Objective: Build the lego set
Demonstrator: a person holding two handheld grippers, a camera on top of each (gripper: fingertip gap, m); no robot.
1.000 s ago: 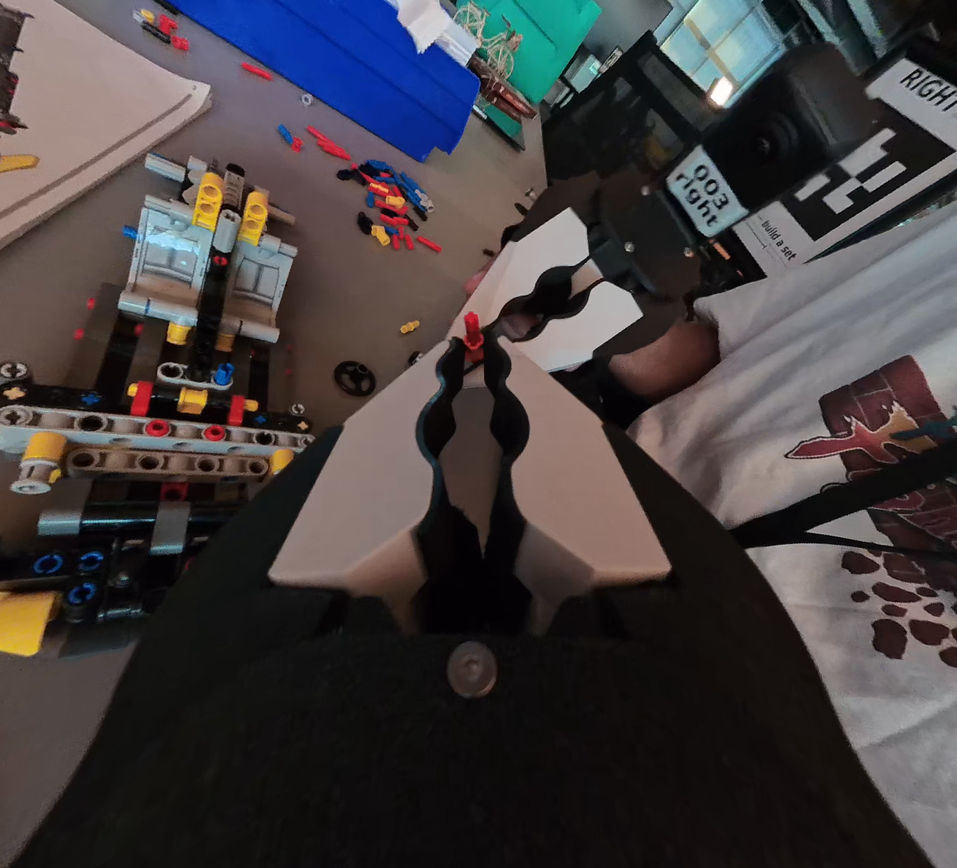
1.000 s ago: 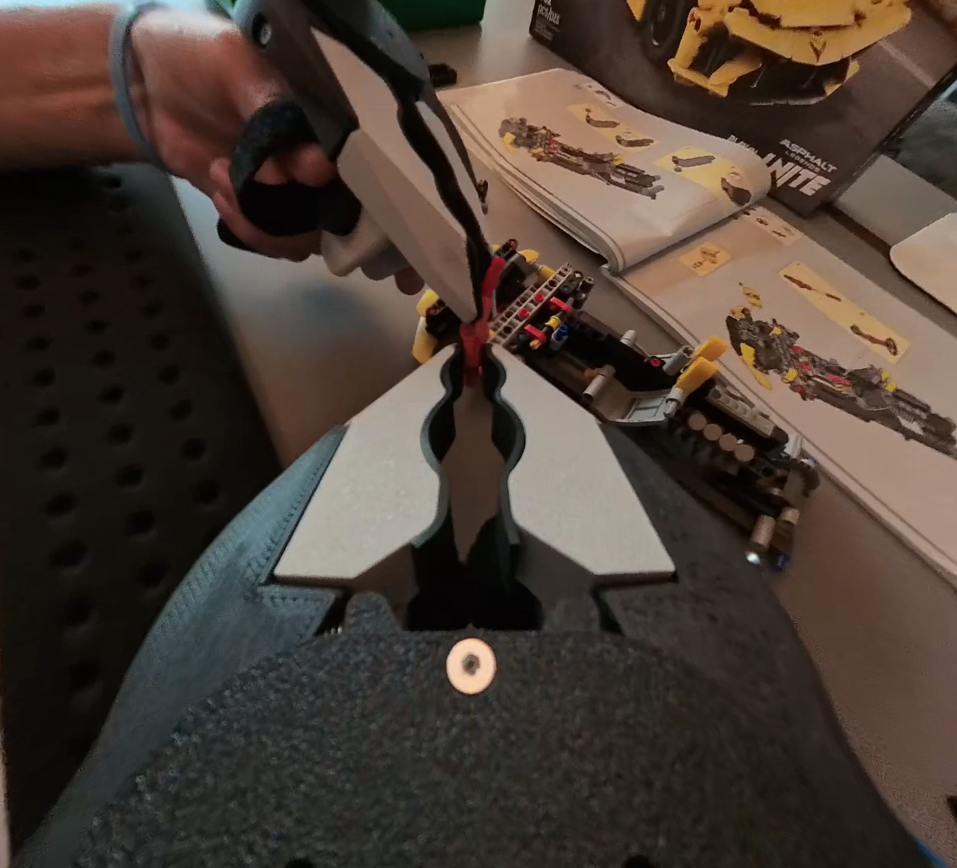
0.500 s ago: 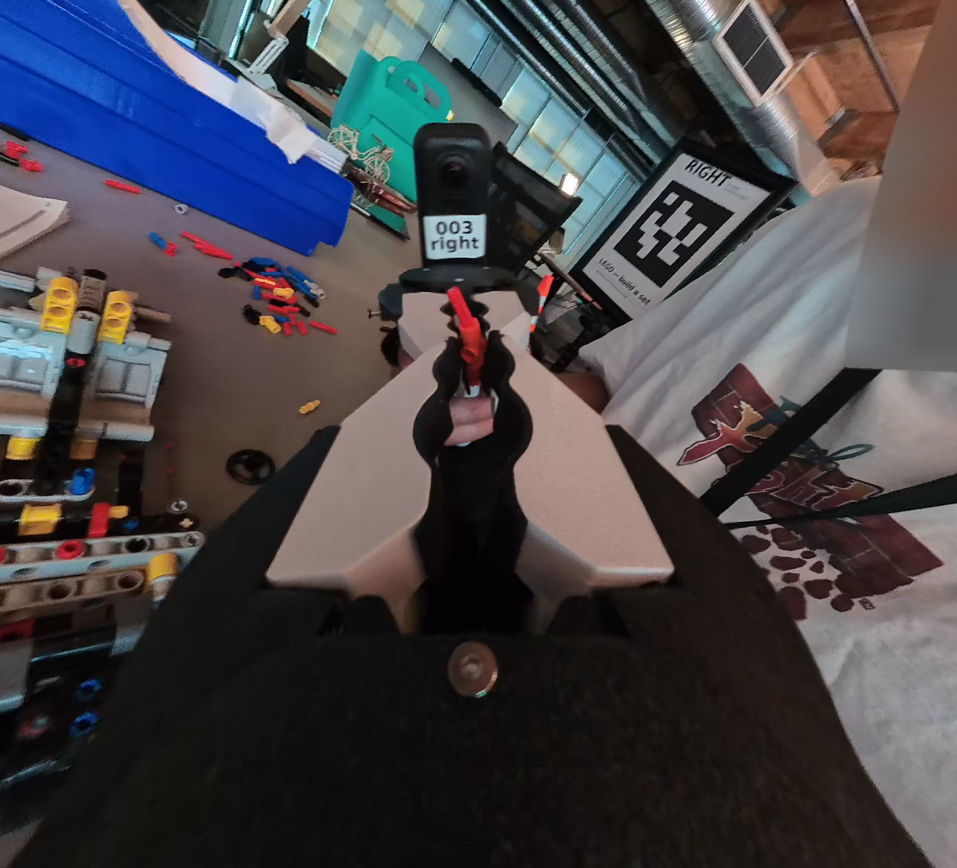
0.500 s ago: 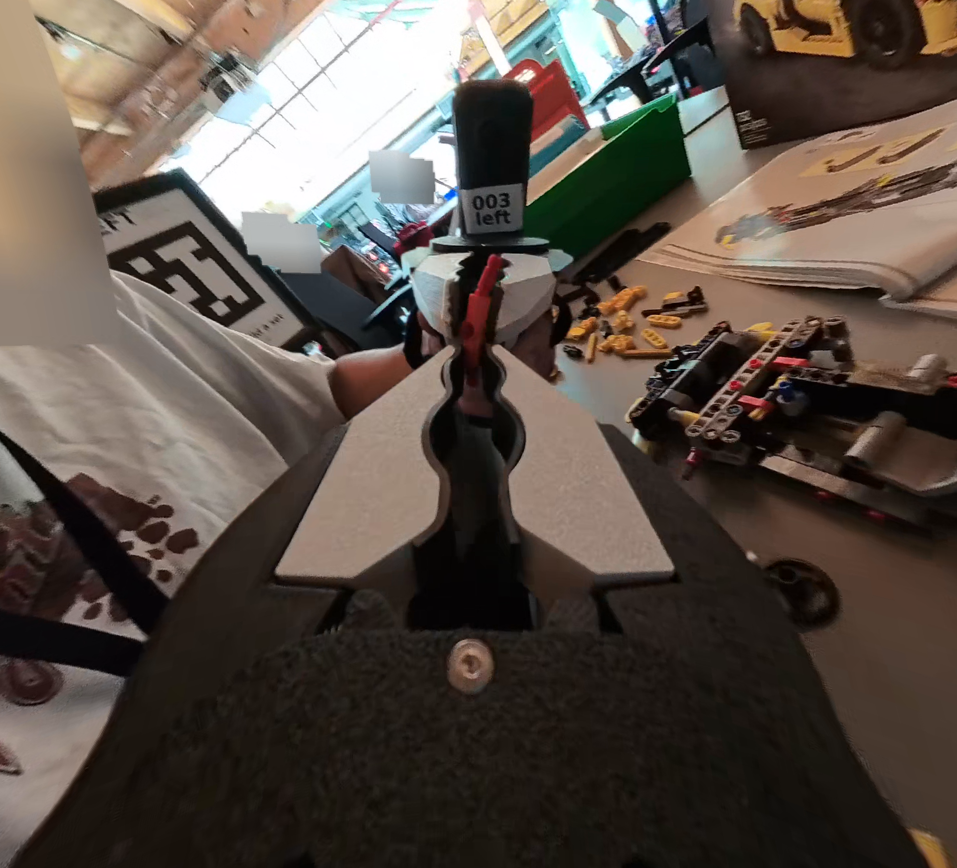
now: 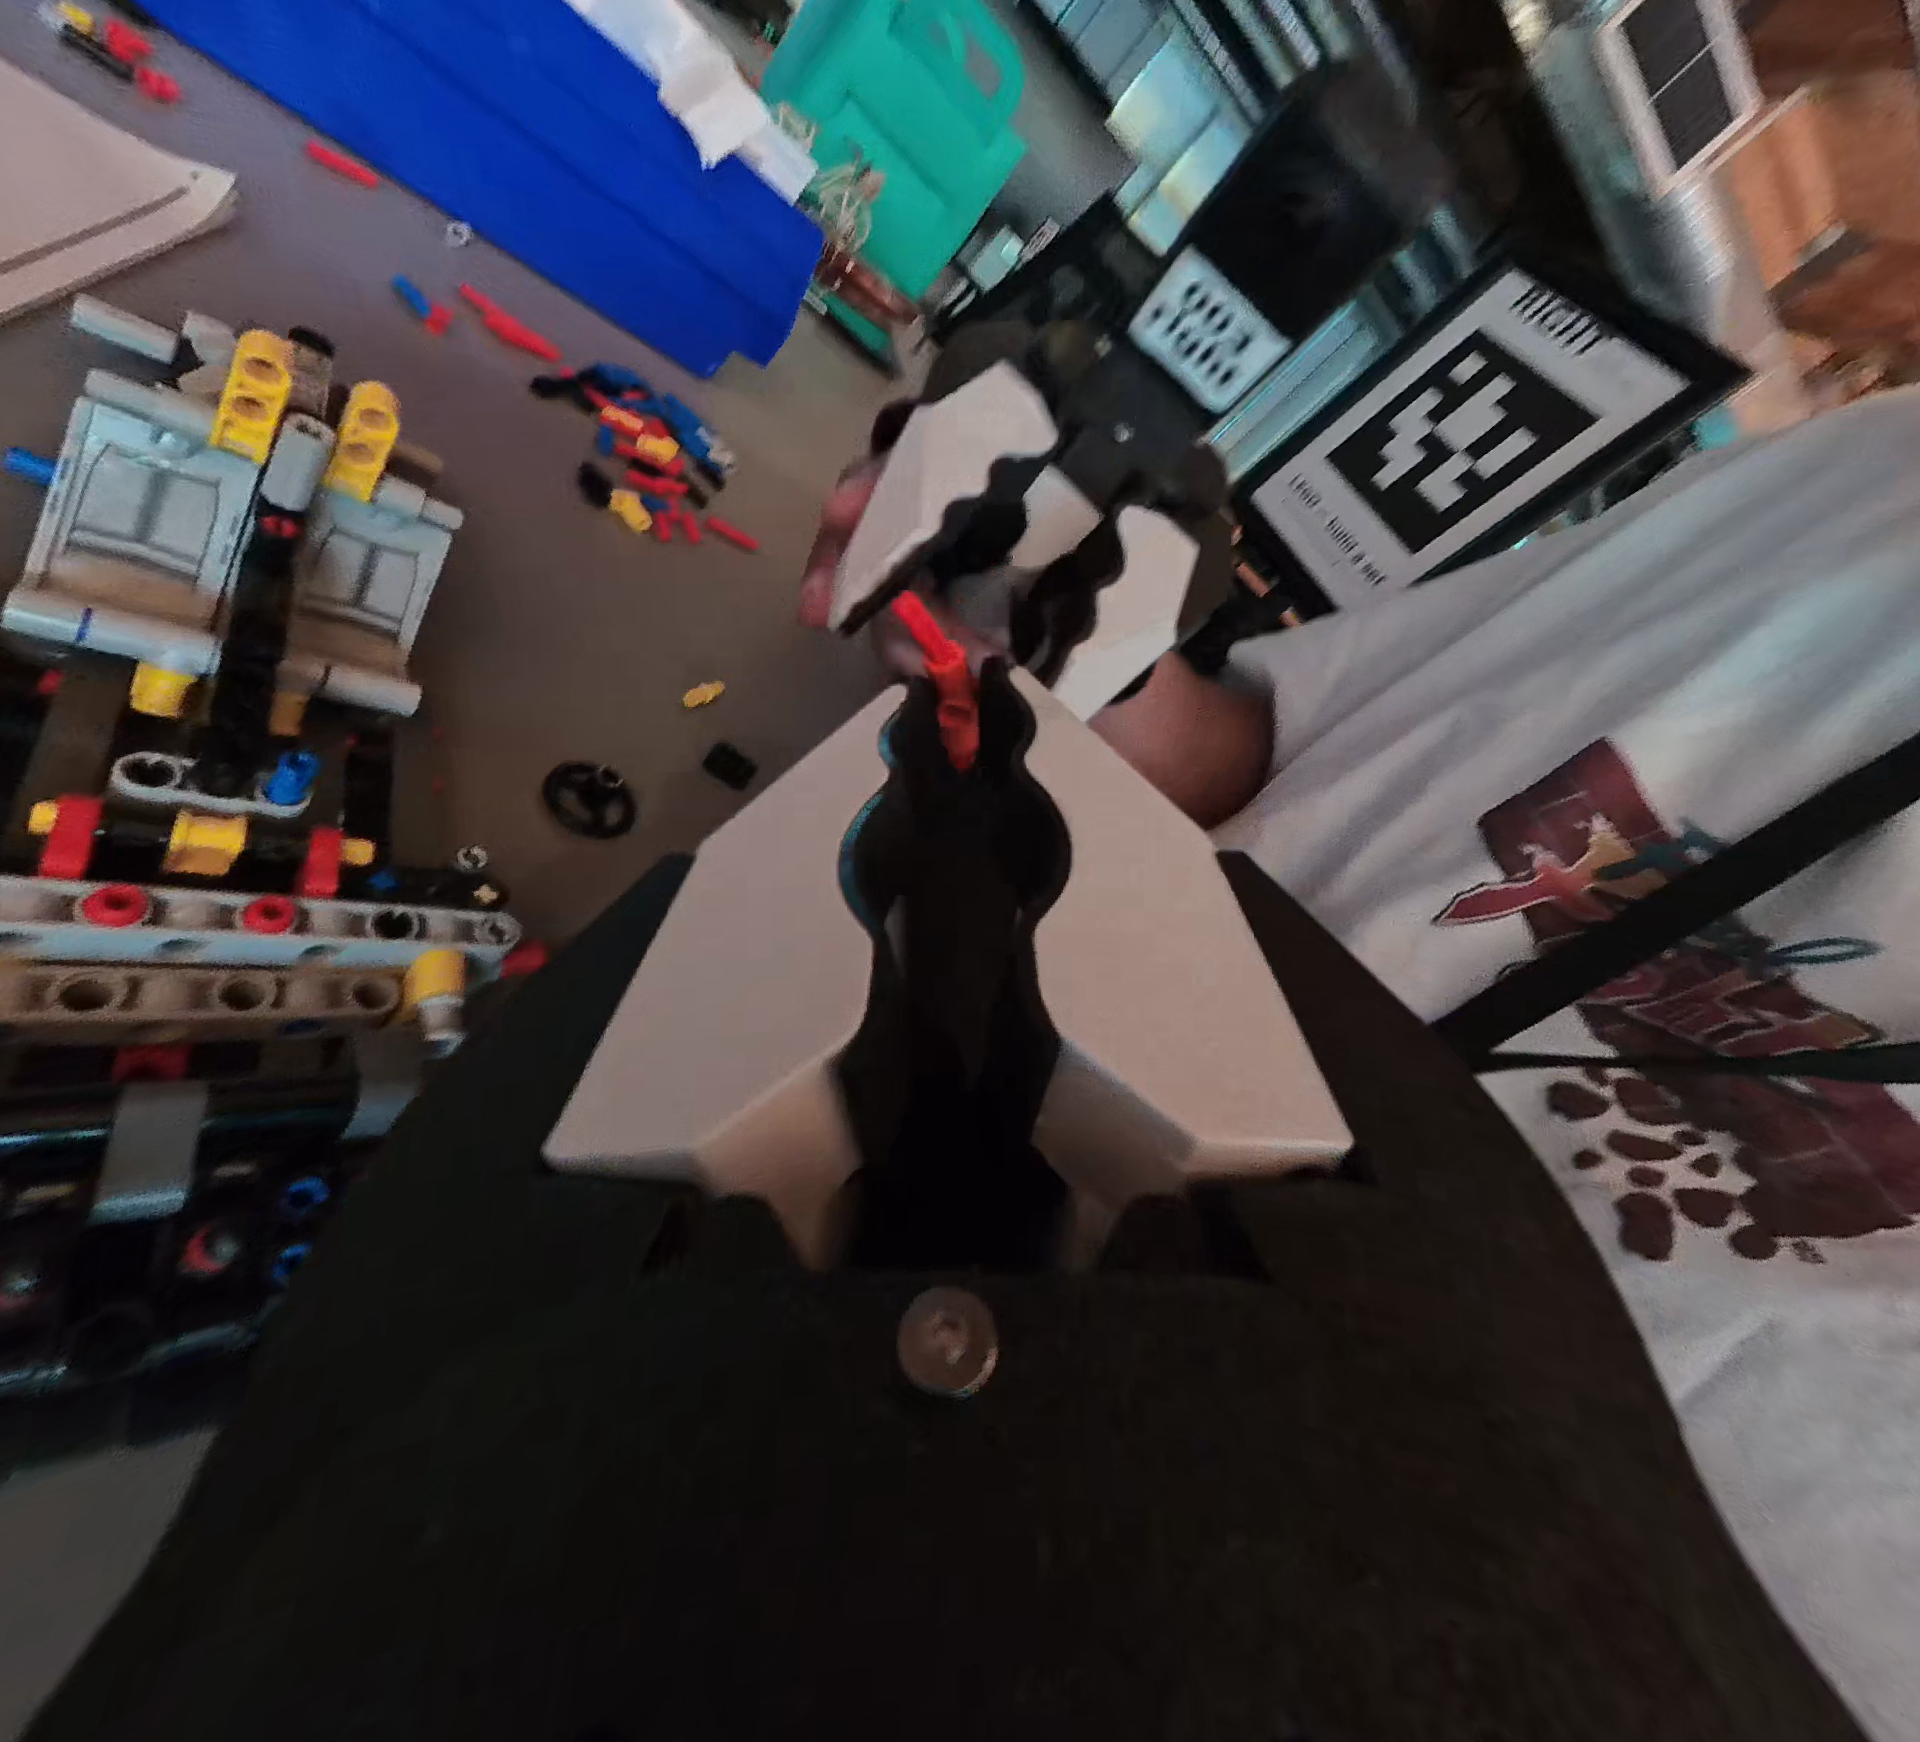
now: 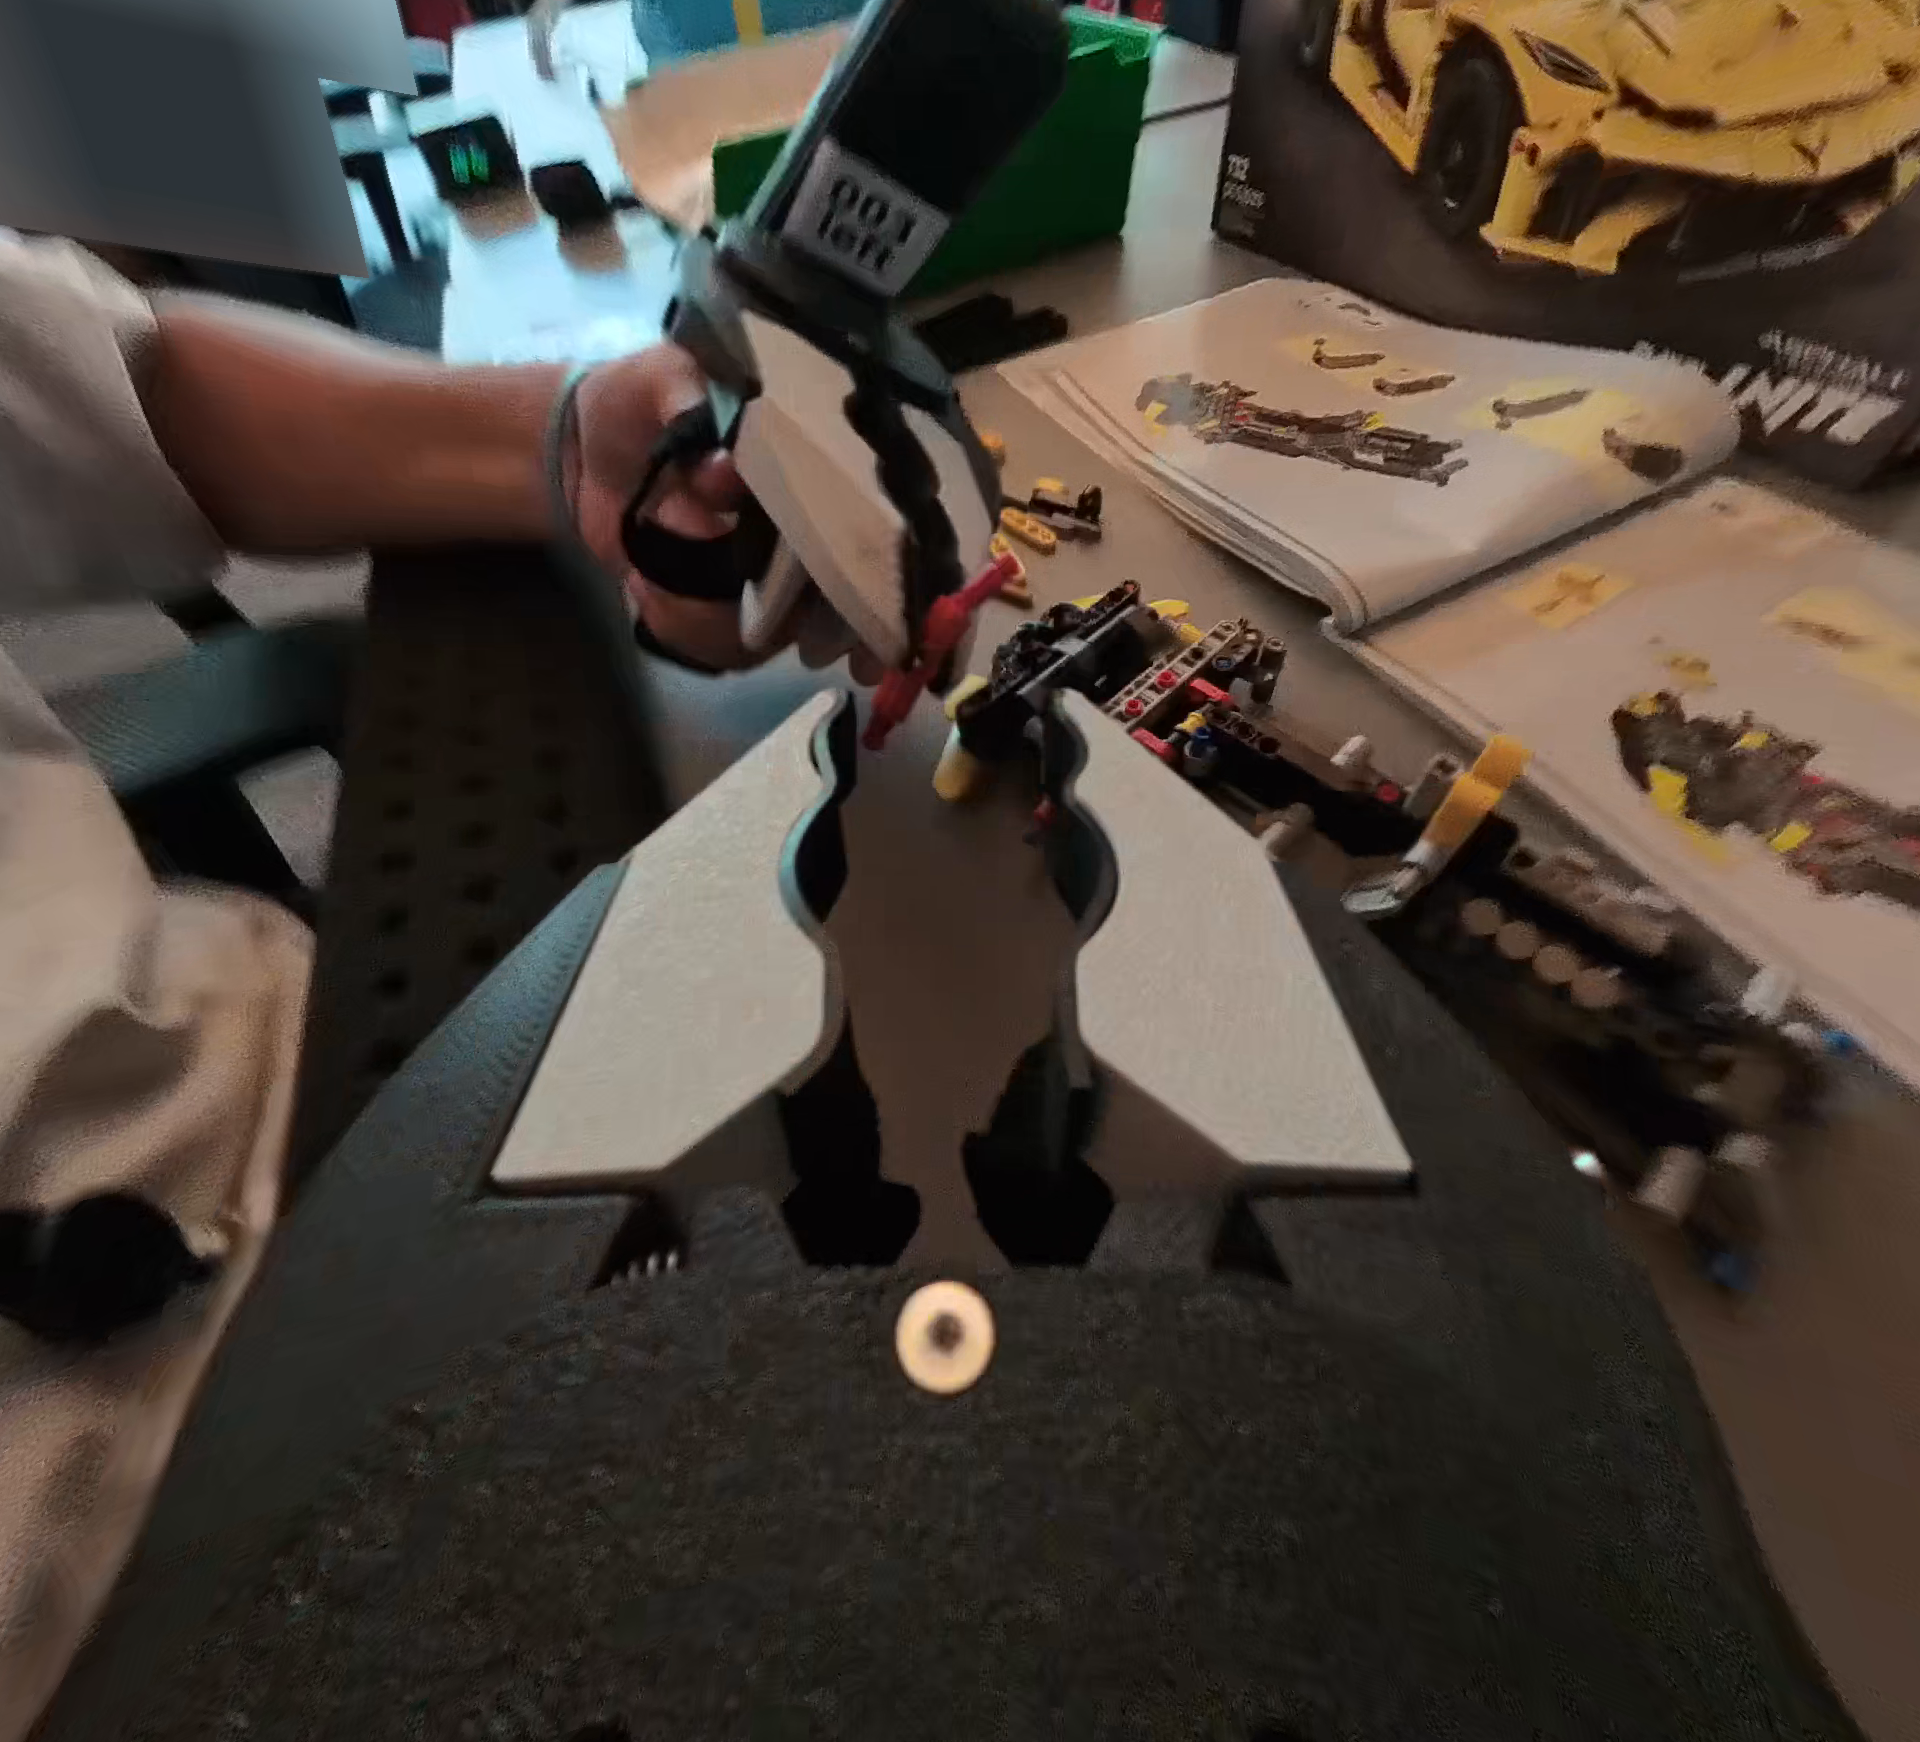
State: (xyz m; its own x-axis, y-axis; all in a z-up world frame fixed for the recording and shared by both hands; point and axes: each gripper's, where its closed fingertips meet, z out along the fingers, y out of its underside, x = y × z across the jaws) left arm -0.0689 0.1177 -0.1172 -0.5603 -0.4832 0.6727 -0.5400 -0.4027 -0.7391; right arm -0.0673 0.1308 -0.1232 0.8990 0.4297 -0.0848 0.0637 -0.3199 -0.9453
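Observation:
My left gripper (image 5: 951,705) is shut on a small red lego pin piece (image 5: 943,693), held in the air; it also shows in the right wrist view (image 6: 930,643) with the red piece (image 6: 928,648) sticking out both sides of its tips. My right gripper (image 6: 951,716) is open and empty, its tips just below the red piece; in the left wrist view (image 5: 997,591) it sits just beyond the piece. The half-built lego car chassis (image 5: 197,757) lies on the grey table at the left, and in the right wrist view (image 6: 1226,736) right of my fingers.
A blue bin (image 5: 416,61) and a teal bag (image 5: 904,113) stand at the back. Loose red, blue and yellow parts (image 5: 655,466) and a black wheel part (image 5: 587,799) lie on the table. An open instruction booklet (image 6: 1455,487), the set's box (image 6: 1579,61) and a green bin (image 6: 1039,165) are behind the chassis. Left and right tips are no more than a few centimetres apart.
Half a second ago both grippers were shut on the red piece, held up and facing each other. Now my right gripper has opened and let go; both views have tilted down toward the table.

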